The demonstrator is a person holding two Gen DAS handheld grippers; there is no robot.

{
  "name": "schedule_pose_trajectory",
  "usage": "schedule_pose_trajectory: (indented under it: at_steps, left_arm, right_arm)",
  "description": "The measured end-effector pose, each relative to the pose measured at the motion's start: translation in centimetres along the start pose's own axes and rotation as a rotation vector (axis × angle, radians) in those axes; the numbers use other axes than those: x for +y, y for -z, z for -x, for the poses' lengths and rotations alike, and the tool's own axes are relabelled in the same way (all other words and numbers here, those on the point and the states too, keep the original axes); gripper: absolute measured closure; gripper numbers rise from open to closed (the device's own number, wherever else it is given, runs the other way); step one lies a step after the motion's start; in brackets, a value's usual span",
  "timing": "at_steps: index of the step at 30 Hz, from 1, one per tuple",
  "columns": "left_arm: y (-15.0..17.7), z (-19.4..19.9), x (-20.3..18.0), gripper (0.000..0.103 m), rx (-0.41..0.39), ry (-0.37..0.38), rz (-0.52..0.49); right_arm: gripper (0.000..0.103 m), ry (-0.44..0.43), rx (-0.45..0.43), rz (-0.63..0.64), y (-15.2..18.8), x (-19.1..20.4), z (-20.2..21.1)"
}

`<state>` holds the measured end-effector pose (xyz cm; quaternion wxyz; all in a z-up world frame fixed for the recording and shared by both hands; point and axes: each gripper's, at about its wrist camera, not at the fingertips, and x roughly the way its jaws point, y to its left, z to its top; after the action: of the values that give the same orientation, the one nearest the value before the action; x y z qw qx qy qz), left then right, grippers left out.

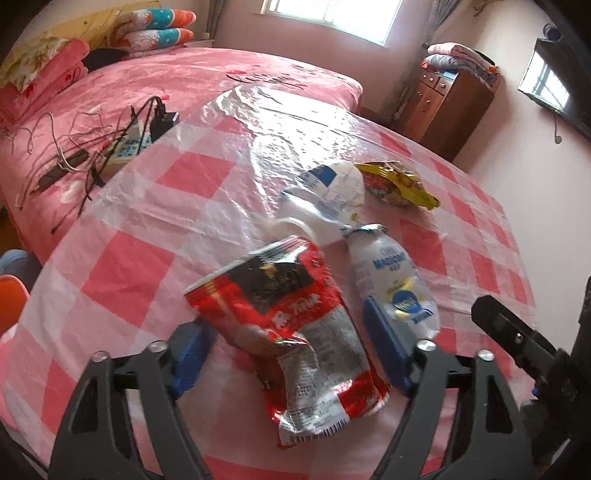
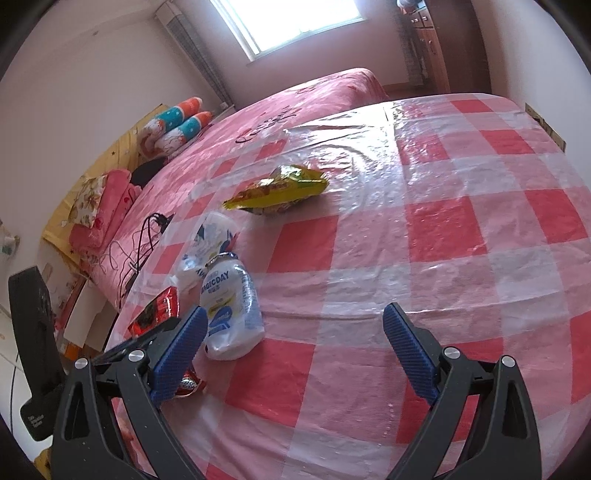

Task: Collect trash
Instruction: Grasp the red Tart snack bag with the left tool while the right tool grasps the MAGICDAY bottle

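Checked tablecloth, red wrapper between left gripper, perhaps unpinched

Daylight pours in from the window, which is blown out to white, and it throws bright glare across the clear plastic sheet over the table. The red snack wrapper is smeared with motion blur. Both views bow strongly, with dark corners.

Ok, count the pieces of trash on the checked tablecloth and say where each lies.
4: red wrapper between the left tool's pads, white Magicday pouch beside it, white-and-blue bag behind both, yellow snack bag farthest. More may be hidden.
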<state>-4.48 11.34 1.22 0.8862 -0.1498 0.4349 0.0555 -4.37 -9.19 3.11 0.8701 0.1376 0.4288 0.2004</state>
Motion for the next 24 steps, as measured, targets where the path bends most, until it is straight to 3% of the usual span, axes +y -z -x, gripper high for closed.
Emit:
schedule_pose_trajectory:
  at_steps: [10,13,24]
  left_arm:
    - [0.0,0.0,0.5,0.042,-0.02,0.015,-0.018]
    - [0.0,0.1,0.9,0.053,-0.019,0.022,-0.01]
    - [0.3,0.8,2.8,0.059,-0.016,0.097,0.041]
  right_arm:
    - [0.008,-0.008,0.04,0.061,0.4,1.8,-1.4]
    - [0.008,-0.005,0.045,0.079,0.3,2.4,-1.8]
    - [0.008,0.006,0.067,0.156,0.5,4.6,-3.2]
